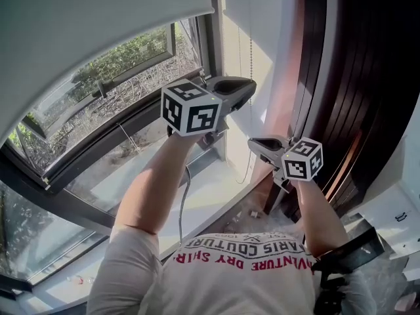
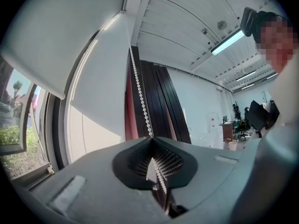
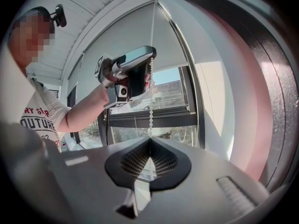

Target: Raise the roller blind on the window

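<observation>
Left hand-held gripper (image 1: 249,88) clamped on bead chain (image 2: 140,93), above right hand-held gripper (image 1: 254,144) likewise clamped on it, beside roller blind (image 1: 79,31).

Sunlight pours through a dark-framed window (image 1: 111,136), with green shrubs (image 1: 125,54) and bare twigs outside. A pale sill (image 1: 210,202) runs beneath it. Just right of the window stands a dark ribbed panel (image 1: 357,77). The white ceiling (image 2: 177,17) carries tube lights (image 2: 227,42). A white wall (image 2: 201,106) leads to distant office chairs (image 2: 256,116).
</observation>
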